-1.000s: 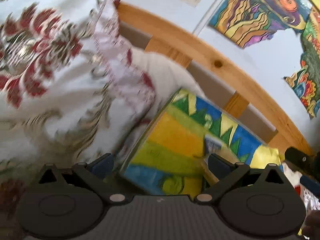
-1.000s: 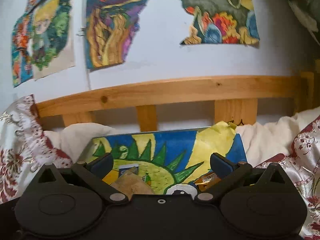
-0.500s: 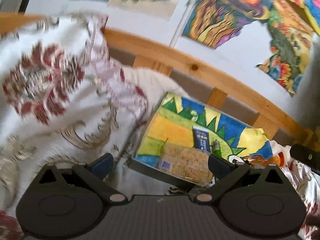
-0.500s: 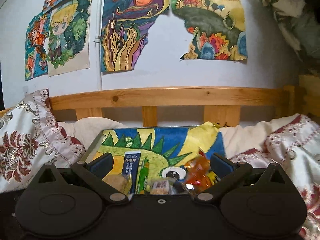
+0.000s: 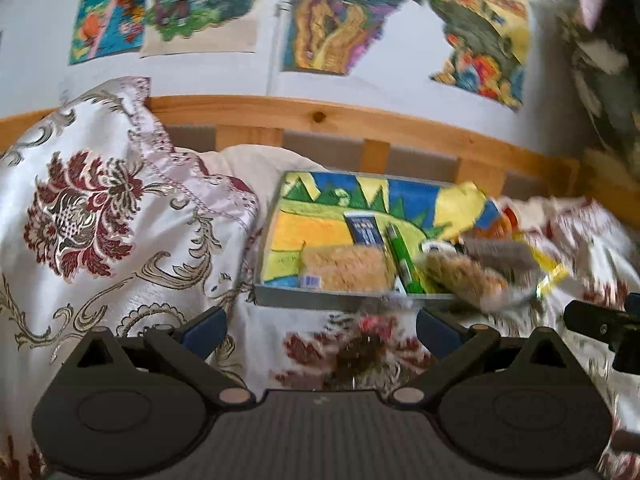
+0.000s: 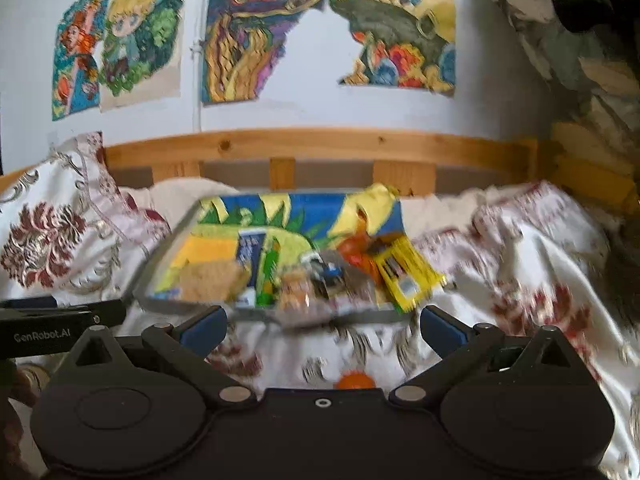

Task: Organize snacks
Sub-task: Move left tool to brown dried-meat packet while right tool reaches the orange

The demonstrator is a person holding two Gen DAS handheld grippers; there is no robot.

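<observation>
A shallow grey tray (image 5: 320, 301) (image 6: 168, 300) lined with a bright painted picture lies on the bed and holds several snacks: a tan cracker pack (image 5: 344, 268) (image 6: 212, 280), a blue packet (image 5: 362, 230) (image 6: 250, 252), a green stick pack (image 5: 404, 260) (image 6: 268, 276), a yellow packet (image 6: 404, 276) and an orange one (image 6: 352, 250). A second cracker pack (image 5: 460, 276) hangs over the tray's right front. My left gripper (image 5: 320, 326) is open and empty, short of the tray. My right gripper (image 6: 322, 328) is open and empty too, just before the tray's front edge.
The tray rests on a white bedspread with dark red flowers (image 5: 88, 216) (image 6: 540, 272). A wooden bed rail (image 5: 360, 116) (image 6: 320, 144) runs behind, under a wall of coloured drawings. An orange round thing (image 6: 354, 380) lies on the cover near my right gripper.
Both grippers have pulled back and up from the tray, so the whole tray and its snacks now show. The left view has swung right, off the pillow. Both stay open.
</observation>
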